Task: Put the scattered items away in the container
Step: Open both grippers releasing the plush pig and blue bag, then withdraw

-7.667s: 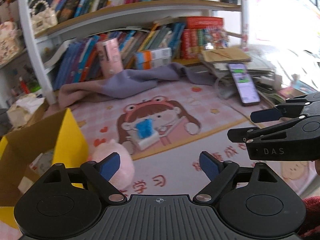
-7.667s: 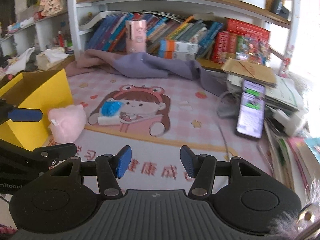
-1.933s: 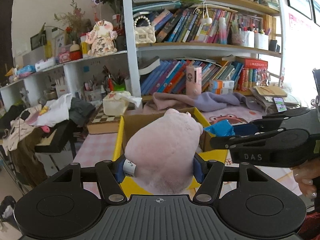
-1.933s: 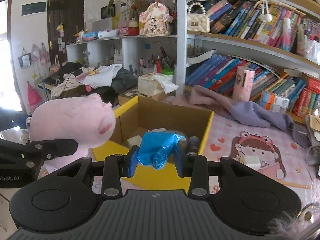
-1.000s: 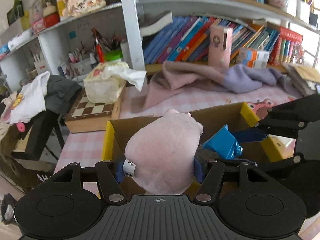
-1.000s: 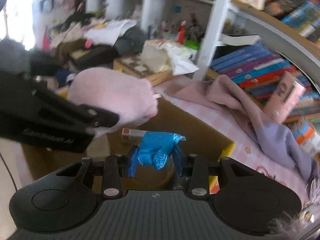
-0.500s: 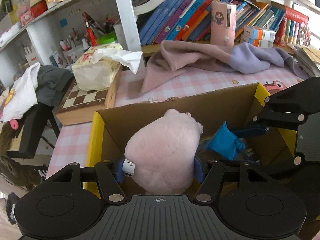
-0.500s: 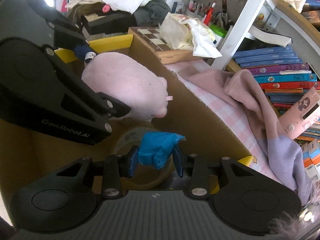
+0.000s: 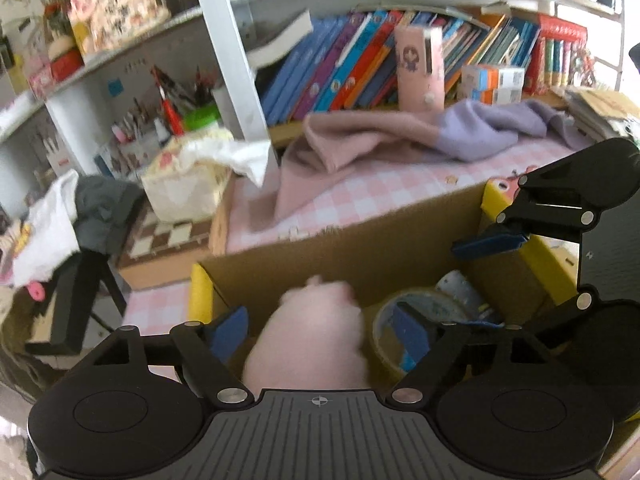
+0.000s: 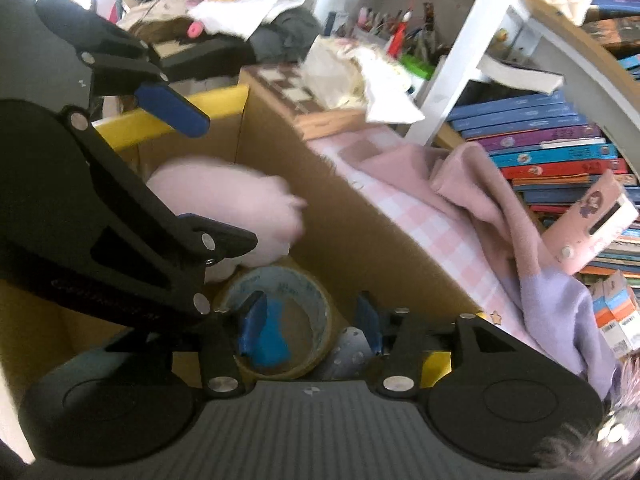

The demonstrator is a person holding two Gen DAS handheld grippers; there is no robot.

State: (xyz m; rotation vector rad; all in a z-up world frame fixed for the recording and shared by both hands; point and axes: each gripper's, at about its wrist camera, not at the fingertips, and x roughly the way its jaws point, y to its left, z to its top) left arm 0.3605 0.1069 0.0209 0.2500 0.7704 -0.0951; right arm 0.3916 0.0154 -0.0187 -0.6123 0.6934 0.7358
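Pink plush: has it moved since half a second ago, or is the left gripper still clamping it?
Yes. The pink plush has dropped free of the open left gripper, lower against the cardboard box wall, beside the tape roll.

White shelving [image 9: 224, 40] packed with books [image 9: 344, 72] backs a pink checked tabletop [image 9: 360, 188] in bright daylight.

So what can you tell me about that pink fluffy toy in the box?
The pink plush toy is soft, rounded and fuzzy, with a small nub at one end. It is motion-blurred, inside the cardboard box, between the spread fingers of the open left gripper, which no longer pinch it. Its lower side sits against a roll of clear tape. No face details are readable.
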